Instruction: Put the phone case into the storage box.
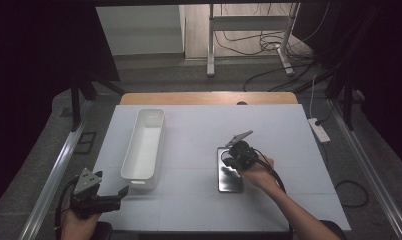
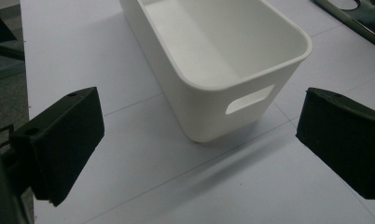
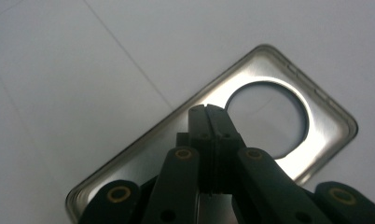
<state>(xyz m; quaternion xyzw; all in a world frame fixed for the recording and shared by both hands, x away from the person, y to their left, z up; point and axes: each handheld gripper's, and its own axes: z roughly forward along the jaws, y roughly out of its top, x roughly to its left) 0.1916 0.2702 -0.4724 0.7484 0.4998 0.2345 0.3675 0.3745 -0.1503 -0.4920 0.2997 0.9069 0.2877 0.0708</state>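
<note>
Metal tray, flat, shiny, rectangular with rounded corners and a raised rim, lies on the white table top right of centre, long side running away from the person. In the right gripper view the tray has a big round hole at one end, table showing through it.

Right gripper sits over the tray's far half, hand coming in from bottom right. Its jaws are pressed flat together, pads meeting with no gap in the right gripper view. Tips are over the tray surface beside the hole; can't tell if they touch the metal. Nothing between the pads.

Left gripper at the near left table edge, jaws spread wide, holding nothing. In its own view the two black pads stand far apart, pointed at the near end of the white plastic bin. Bin is empty, oblong, slot handle in the end wall, just ahead of the jaws, not touching. Bin is left of centre, well apart from the tray.

No readable writing or brand anywhere.

Table has faint grid seams, wooden edge at far side. Dim room, grey floor, metal frame legs, cables, white power strip on the floor at right.
</note>
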